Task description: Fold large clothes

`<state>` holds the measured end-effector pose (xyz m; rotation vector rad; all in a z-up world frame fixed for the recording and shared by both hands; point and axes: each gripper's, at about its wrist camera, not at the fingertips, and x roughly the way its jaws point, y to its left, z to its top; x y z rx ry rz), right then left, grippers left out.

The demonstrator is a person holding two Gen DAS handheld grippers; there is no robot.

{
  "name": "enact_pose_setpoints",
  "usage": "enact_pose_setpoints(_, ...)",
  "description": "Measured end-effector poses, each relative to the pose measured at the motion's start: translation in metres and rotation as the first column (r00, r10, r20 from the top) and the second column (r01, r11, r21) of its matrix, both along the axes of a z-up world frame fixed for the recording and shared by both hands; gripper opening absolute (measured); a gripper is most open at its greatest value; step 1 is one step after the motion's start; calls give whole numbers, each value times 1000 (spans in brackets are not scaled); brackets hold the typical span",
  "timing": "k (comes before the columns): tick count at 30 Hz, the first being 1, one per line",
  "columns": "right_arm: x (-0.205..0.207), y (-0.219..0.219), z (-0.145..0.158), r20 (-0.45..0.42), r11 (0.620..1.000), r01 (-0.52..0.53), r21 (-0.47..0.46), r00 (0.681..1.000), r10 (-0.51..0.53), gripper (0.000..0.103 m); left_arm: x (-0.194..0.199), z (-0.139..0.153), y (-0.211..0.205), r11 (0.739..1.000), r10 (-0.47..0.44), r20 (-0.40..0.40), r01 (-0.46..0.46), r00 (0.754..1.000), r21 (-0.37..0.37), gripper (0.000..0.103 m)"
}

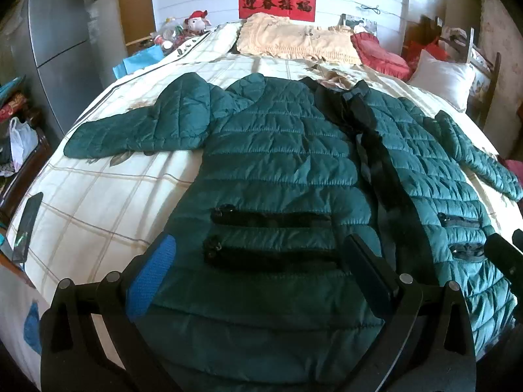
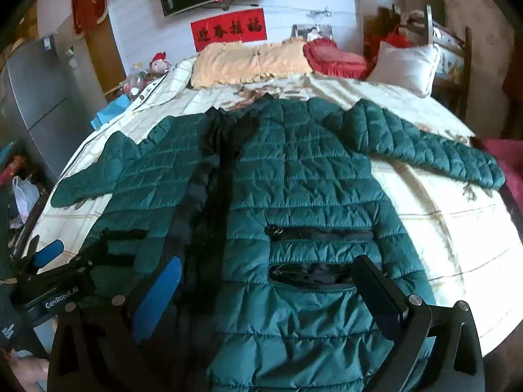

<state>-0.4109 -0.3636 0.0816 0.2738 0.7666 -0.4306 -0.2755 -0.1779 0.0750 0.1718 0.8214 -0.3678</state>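
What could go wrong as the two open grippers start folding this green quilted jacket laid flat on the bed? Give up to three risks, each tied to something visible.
1. The jacket looks puffy and slick; the left gripper and right gripper, both open above it, may pinch only the top layer.
2. The unfastened dark front strip could gape open mid-fold.
3. The right sleeve reaches toward the bed edge and may slide off.

home bedroom: bed (image 1: 98, 202), pillows (image 1: 294, 42), fridge (image 1: 59, 32)

I see the bed (image 1: 98, 202) in a cream checked cover, the teal quilted jacket (image 1: 278, 170) spread flat at centre, a yellowish cushion (image 1: 294, 42) at twelve o'clock, a white pillow (image 1: 441, 78) at two.
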Motion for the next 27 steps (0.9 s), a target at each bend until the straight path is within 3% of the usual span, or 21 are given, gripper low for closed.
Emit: enact_pose_setpoints(27,-5,12,7,6,1000,-11,-6,1000,11,103,-16,11,2,1000,-11,21,12,1000,-27,103)
